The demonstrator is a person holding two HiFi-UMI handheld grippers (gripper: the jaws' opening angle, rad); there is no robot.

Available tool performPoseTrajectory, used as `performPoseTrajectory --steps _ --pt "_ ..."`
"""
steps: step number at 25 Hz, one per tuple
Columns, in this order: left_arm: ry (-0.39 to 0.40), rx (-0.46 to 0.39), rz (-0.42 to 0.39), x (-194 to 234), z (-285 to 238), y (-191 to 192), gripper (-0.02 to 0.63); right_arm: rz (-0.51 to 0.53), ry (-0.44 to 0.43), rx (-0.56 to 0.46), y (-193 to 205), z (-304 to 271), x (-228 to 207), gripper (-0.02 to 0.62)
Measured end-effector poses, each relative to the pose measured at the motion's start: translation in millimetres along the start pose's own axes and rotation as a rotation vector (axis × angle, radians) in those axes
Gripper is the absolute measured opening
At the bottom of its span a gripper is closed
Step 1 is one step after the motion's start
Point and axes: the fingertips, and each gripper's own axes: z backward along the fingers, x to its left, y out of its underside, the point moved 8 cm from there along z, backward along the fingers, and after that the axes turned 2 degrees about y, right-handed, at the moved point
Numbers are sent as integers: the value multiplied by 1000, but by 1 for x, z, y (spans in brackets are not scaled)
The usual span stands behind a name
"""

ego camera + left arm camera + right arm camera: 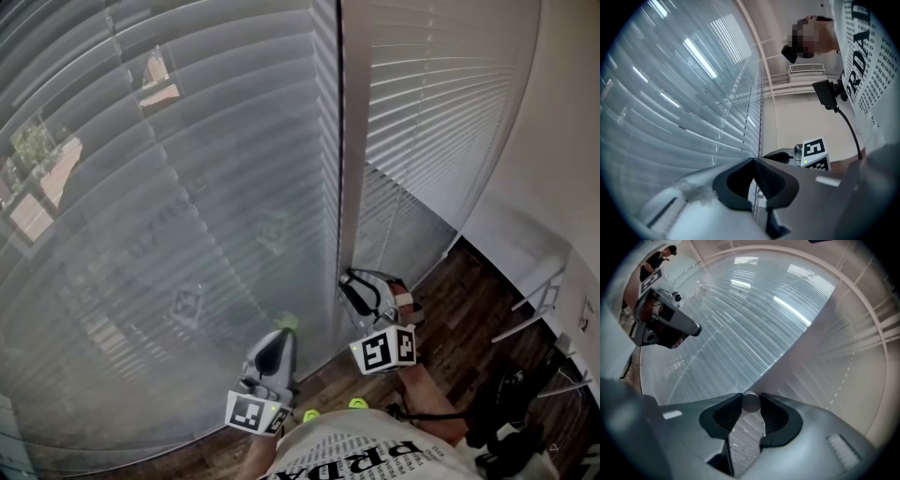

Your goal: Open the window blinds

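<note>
Right gripper (751, 397): jaws clamp the round wand (751, 404), seen end-on at their tips. Left gripper (753, 165): jaws pressed together, nothing visible between them. Blinds (187, 206) hang just ahead of both jaws, slats tilted mostly shut.

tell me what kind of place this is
Probably a room in a home or office. Tall white horizontal blinds fill one side, with rooftops and greenery glimpsed between the slats. The floor is dark wood, and a plain white wall stands on the right.
</note>
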Motion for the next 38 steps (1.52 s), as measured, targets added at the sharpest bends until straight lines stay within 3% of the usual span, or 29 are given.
performPoseTrajectory --steps 38 --pt "30 6 18 -2 0 1 -9 -384 -11 -30 6 -1 -7 120"
